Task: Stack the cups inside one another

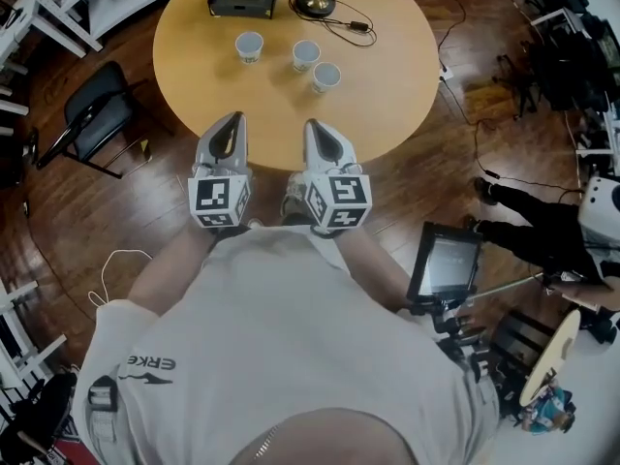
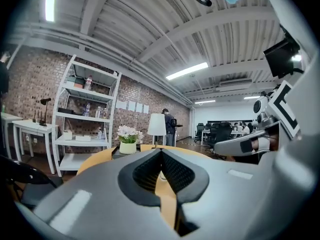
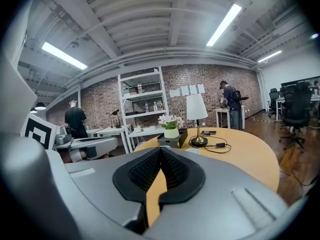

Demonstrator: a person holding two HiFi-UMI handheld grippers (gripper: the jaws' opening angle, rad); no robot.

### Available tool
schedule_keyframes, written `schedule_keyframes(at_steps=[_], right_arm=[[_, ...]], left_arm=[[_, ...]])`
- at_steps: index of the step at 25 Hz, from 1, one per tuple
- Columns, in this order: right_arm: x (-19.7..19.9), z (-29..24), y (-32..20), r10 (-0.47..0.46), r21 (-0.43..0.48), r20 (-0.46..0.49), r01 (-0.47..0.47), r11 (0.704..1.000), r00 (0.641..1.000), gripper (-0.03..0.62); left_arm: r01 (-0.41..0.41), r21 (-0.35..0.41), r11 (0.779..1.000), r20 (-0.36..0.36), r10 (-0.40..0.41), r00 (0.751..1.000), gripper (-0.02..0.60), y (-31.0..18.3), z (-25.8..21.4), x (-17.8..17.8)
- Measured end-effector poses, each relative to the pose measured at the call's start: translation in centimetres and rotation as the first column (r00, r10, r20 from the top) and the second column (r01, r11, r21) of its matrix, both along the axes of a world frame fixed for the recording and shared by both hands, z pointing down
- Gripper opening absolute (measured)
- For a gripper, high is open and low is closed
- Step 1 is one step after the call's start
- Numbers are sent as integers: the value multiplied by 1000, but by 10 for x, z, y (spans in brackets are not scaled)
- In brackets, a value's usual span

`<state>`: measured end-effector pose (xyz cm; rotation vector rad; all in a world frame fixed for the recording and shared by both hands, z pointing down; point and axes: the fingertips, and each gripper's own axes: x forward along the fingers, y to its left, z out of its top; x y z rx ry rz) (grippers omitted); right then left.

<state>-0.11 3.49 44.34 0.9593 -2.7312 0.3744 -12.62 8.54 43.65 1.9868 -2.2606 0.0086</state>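
The left gripper (image 1: 232, 121) and right gripper (image 1: 316, 126) are rendered in pale grey, with black ribbed pads (image 3: 142, 170) and cubes (image 1: 218, 201) patterned in black-and-white squares. Ahead of their tips, three white cups, left (image 1: 249, 46), middle (image 1: 306, 55) and right (image 1: 325, 77), are seen on a plain honey-tan table (image 1: 407, 76); beyond these, a white-shaded, brass-based lamp (image 3: 196, 107) and white flowers (image 3: 170, 120) are shown. Beneath the grippers, dark brown floorboards (image 1: 417, 187) are visible.

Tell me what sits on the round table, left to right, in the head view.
left paper cup → middle paper cup → right paper cup → black block on the lamp cable. The flower tray and lamp overlap the cups sideways, so they're left out.
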Motion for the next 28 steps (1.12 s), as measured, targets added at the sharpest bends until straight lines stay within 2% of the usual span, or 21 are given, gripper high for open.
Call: schedule_keyframes(at_steps=[7, 13, 21, 28], right_arm=[[-2, 6, -89, -7, -32, 21, 8, 999, 1000, 14], [8, 19, -146, 3, -73, 15, -2, 997, 1000, 14], [9, 40, -186, 10, -114, -8, -10, 993, 1000, 14], [-4, 48, -200, 41, -119, -43, -46, 992, 998, 14]], left_arm=[[30, -38, 999, 23, -30, 999, 2, -87, 5, -10], [39, -83, 996, 27, -37, 999, 2, -139, 14, -6], [33, -125, 992, 35, -29, 999, 2, -178, 24, -8], [18, -155, 988, 21, -14, 1000, 2, -193, 44, -31]])
